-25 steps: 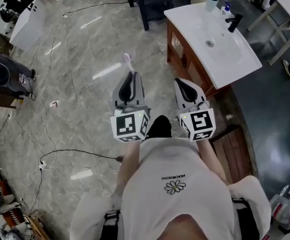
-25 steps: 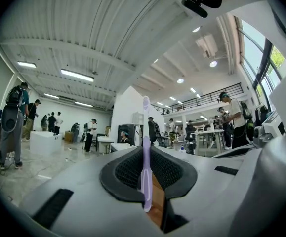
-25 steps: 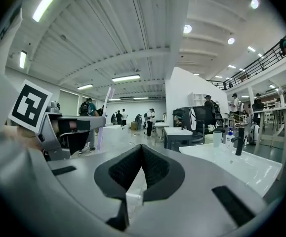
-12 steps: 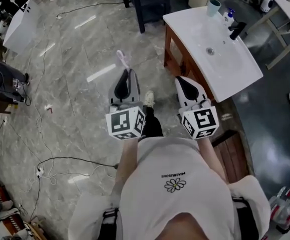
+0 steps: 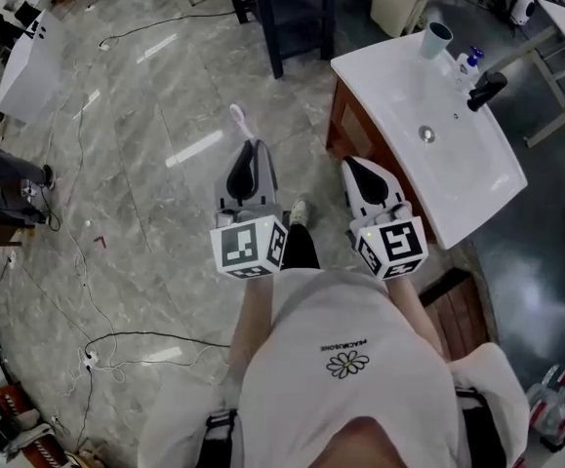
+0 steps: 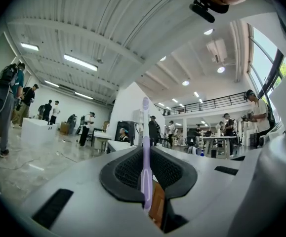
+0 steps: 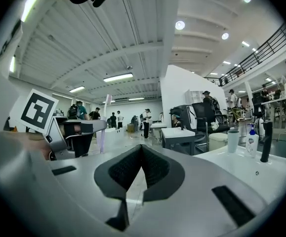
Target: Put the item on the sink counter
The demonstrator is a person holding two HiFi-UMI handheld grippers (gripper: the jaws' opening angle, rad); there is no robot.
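A pink toothbrush [image 5: 238, 119] sticks out forward from my left gripper [image 5: 253, 151], which is shut on its handle over the marble floor. In the left gripper view the toothbrush [image 6: 145, 125] stands upright between the closed pads. My right gripper [image 5: 353, 165] is shut with nothing in it, right beside the near left corner of the white sink counter [image 5: 384, 61]. The right gripper view shows its jaws [image 7: 142, 151] closed, the counter [image 7: 241, 171] to the right, and the left gripper [image 7: 78, 128] with the toothbrush [image 7: 103, 127] to the left.
On the counter stand a black faucet [image 5: 486, 90], a blue cup [image 5: 436, 38] and a soap bottle [image 5: 470, 60] behind the basin [image 5: 453, 149]. A wooden cabinet [image 5: 355, 125] carries the counter. A dark table [image 5: 282, 3] stands ahead. Cables [image 5: 116, 320] lie on the floor.
The view has shifted so the sink counter sits lower and closer to my right gripper. Both grippers keep their pose, and the toothbrush stays in the left one.
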